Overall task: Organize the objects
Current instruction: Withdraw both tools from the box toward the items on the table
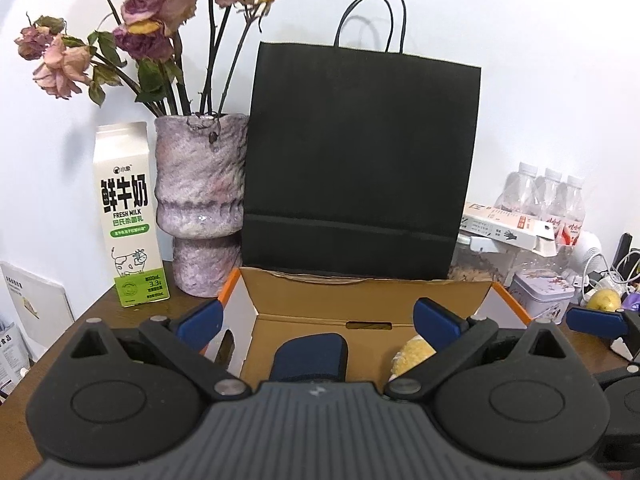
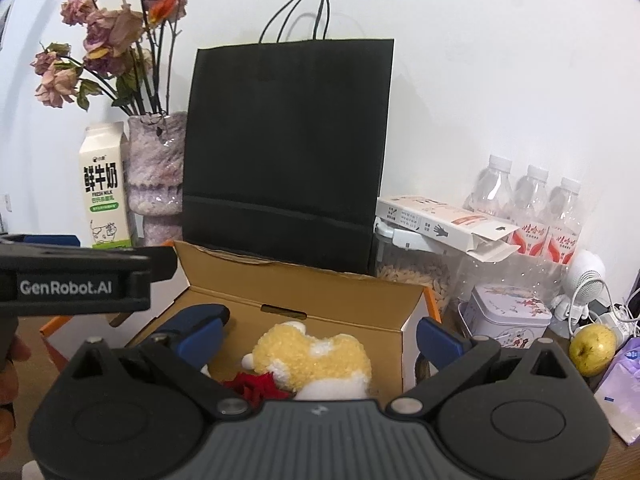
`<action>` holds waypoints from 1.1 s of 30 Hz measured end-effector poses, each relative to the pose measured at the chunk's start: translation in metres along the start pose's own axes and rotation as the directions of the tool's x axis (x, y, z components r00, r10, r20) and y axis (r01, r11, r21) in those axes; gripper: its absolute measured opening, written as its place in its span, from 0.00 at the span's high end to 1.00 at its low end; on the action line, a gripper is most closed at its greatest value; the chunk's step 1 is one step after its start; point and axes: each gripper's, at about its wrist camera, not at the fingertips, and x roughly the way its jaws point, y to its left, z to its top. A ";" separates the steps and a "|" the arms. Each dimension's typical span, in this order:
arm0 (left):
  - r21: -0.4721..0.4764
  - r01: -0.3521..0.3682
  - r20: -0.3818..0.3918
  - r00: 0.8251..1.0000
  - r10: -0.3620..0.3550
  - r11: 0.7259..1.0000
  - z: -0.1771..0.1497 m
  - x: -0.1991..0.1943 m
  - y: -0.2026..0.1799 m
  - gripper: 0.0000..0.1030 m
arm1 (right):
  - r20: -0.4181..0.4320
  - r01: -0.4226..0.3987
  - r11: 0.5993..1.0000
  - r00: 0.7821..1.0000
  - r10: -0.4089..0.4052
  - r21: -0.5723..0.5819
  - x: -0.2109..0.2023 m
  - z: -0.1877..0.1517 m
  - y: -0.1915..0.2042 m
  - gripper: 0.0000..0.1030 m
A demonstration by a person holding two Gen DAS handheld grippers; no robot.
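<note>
My fluffy yellow plush toy (image 2: 316, 356) lies in the open brown cardboard box (image 2: 320, 296) — both hand-held grippers (image 1: 316, 316) (image 2: 320, 334) gape wide, empty; the yellow apple (image 2: 592, 354) waits on the tabletop.

You are getting bright, even indoor light; the white wall (image 1: 540, 80) is bouncing it softly. The black paper bag (image 1: 360, 152) is casting faint handle shadows. Fisheye is bending both views, corners vignetting dark. The vase (image 1: 200, 196) is showing small glare spots. Near housings are reading slightly soft.
</note>
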 end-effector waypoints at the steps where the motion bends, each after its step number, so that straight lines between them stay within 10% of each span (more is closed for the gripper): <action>1: -0.001 0.001 0.002 1.000 -0.001 1.000 0.000 -0.003 0.000 0.00 | 0.001 -0.001 1.000 1.000 0.001 -0.002 -0.003 0.000 0.000 0.00; 33: 0.019 0.059 0.000 0.998 -0.059 0.998 -0.067 -0.127 0.008 0.00 | 0.055 -0.017 1.000 0.998 0.018 -0.015 -0.135 -0.065 0.005 0.00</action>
